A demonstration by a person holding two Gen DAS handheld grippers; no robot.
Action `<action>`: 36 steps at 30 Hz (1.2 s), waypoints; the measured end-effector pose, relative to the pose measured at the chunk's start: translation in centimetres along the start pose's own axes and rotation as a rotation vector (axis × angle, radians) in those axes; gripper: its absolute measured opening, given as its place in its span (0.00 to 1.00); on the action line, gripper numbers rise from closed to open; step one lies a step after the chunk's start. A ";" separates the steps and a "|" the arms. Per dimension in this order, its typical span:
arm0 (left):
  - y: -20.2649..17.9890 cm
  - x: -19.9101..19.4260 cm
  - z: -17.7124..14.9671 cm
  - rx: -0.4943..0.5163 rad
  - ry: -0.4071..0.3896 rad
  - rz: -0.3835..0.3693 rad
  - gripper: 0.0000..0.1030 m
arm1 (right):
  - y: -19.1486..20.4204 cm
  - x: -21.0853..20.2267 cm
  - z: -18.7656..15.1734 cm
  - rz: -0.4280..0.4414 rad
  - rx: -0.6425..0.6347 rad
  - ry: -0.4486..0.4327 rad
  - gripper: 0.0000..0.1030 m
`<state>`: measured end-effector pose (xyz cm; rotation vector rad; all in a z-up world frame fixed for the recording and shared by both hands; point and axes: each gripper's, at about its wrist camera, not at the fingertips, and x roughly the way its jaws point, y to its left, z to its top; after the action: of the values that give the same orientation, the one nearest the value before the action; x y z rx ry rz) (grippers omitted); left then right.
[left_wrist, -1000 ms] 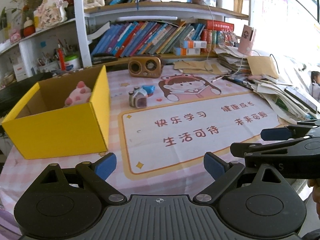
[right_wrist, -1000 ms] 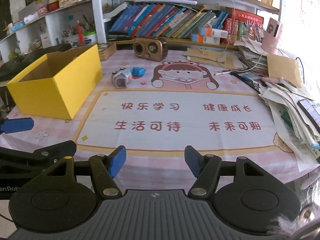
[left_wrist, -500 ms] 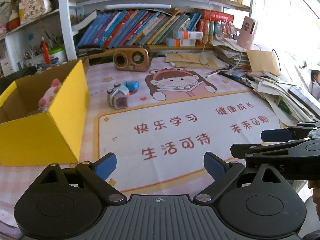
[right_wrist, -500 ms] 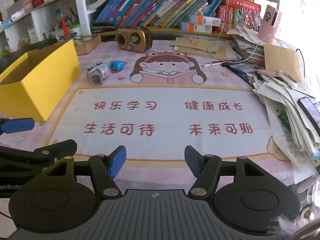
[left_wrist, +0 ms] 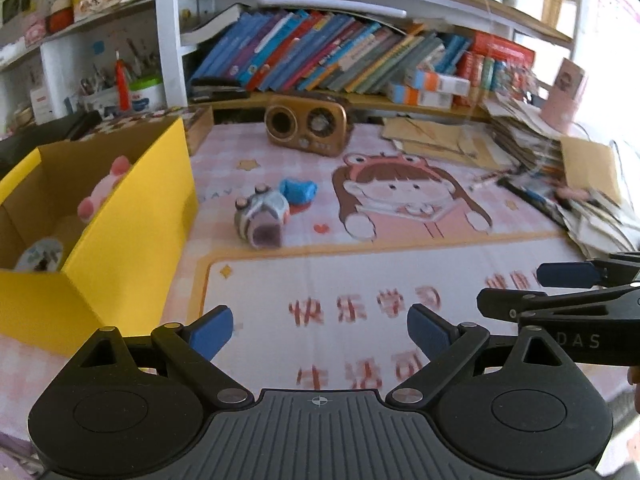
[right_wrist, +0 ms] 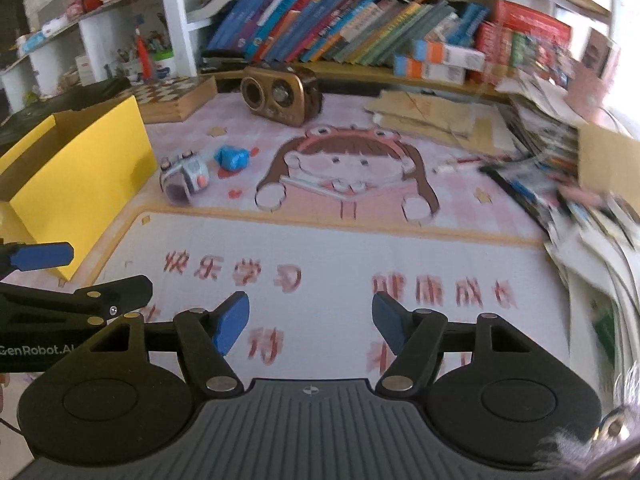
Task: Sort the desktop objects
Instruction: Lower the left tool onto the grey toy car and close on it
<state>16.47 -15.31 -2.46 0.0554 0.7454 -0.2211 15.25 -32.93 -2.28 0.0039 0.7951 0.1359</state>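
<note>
Left-wrist view: toy camera (left_wrist: 262, 216) lies far-left of the wide, empty left gripper (left_wrist: 320, 330) (right gripper (right_wrist: 310, 322), opening empty, sits farther off).

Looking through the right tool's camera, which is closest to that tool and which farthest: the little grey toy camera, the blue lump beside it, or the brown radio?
Nearest to the right tool first:
1. Grey toy camera, on the mat, ahead and left.
2. Blue lump, just behind it, slightly right.
3. Brown radio, at the back by the bookshelf.
</note>
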 end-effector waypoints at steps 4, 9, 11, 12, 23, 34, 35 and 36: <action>0.1 1.8 1.6 -0.018 -0.024 0.065 0.93 | -0.8 1.9 2.3 0.032 -0.028 -0.016 0.64; 1.0 3.9 3.2 -0.045 -0.030 0.113 0.92 | -1.5 4.0 5.2 0.067 -0.061 -0.051 0.66; 1.3 5.0 3.8 -0.038 -0.036 0.129 0.92 | -1.6 4.8 6.2 0.081 -0.074 -0.066 0.67; 1.4 5.5 4.1 -0.037 -0.038 0.135 0.92 | -1.7 5.3 6.7 0.093 -0.084 -0.076 0.68; 2.3 10.1 6.0 -0.078 -0.021 0.188 0.86 | -0.7 10.4 10.8 0.198 -0.173 -0.093 0.69; 3.1 13.3 6.0 -0.087 0.016 0.183 0.80 | 0.1 13.0 12.6 0.238 -0.207 -0.077 0.71; 3.2 13.5 6.0 -0.092 0.019 0.182 0.80 | 0.0 13.1 12.6 0.242 -0.207 -0.072 0.71; 3.3 13.8 5.9 -0.095 0.022 0.182 0.77 | 0.0 13.3 12.6 0.245 -0.207 -0.066 0.71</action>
<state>30.94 -15.34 -7.55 0.0350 0.7670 -0.0112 33.43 -30.65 -2.93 -0.0899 0.7096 0.4482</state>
